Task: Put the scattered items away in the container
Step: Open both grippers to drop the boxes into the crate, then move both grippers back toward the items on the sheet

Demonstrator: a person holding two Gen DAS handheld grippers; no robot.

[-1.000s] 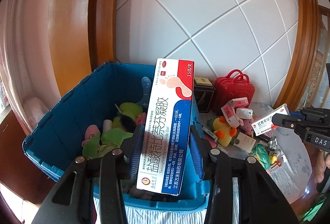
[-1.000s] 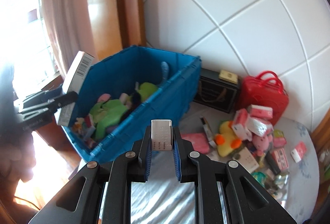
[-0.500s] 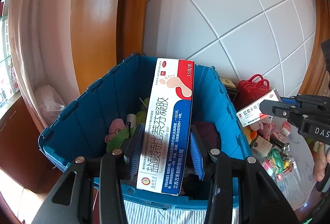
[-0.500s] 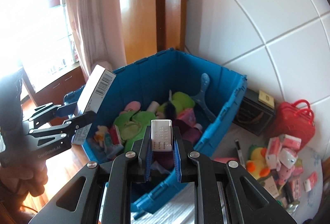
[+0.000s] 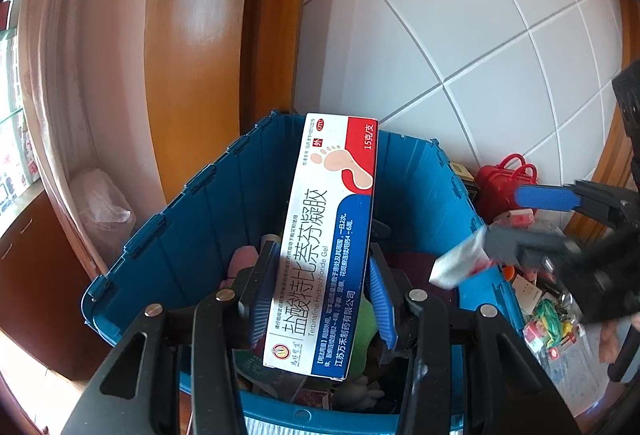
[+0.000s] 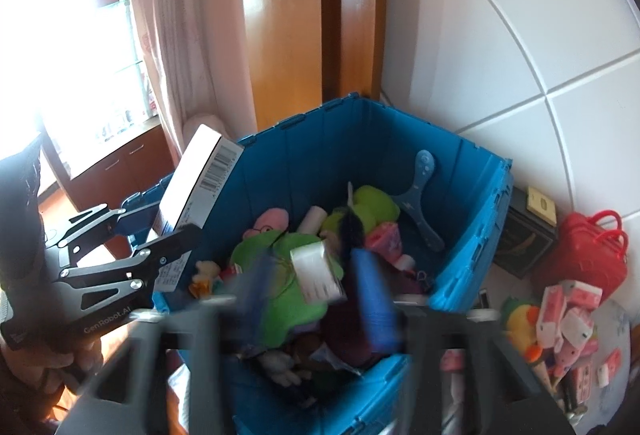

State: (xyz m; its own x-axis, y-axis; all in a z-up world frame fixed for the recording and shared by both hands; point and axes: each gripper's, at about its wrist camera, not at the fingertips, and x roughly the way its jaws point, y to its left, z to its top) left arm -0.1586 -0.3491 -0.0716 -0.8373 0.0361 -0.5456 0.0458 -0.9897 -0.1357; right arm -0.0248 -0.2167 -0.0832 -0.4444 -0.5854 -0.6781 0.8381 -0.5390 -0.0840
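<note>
Both grippers have moved over the blue crate (image 5: 188, 235). The right gripper (image 6: 316, 299), clamped before, is opening wide, its small box (image 6: 318, 271) dropping free. The left gripper (image 5: 320, 295) is opening around the tall ointment box (image 5: 324, 247).

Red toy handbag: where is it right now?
Right wrist view, far right: the red toy handbag stands outside the blue crate, against the tiled wall, beside a dark box, behind the pink packets.

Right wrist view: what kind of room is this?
Probably a home living space: pale pink curtain at a bright window, white tiled wall, and small plush toys scattered beside the blue plastic storage crate.
</note>
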